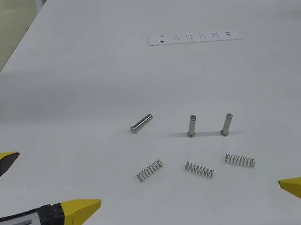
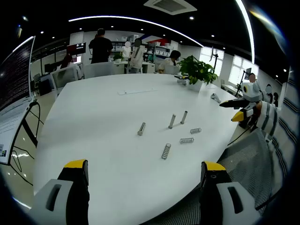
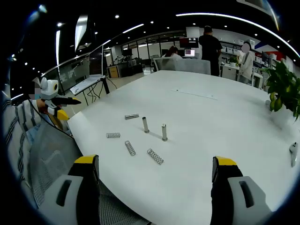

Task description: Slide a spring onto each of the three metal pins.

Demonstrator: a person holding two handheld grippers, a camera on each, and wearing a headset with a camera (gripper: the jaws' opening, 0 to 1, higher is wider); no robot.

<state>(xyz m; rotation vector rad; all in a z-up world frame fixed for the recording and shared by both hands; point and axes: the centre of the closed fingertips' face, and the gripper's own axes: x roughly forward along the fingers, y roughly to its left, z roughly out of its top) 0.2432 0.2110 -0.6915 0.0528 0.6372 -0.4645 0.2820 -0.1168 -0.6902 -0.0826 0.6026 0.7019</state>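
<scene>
Open, empty left tongs (image 2: 144, 165) and right tongs (image 3: 155, 160); pins (image 1: 226, 124) above springs (image 1: 239, 160), centre frame, on the worktop (image 1: 133, 65).
Risk: a pinched spring (image 1: 150, 170) may shoot free; a nudged upright pin (image 1: 191, 126) may topple.

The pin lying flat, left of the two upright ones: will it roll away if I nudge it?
Probably: the lying pin is a smooth round cylinder on a flat table, so a sideways push should roll it. Its wider head may curve the path. Shiny metal could slip in the jaws.
</scene>
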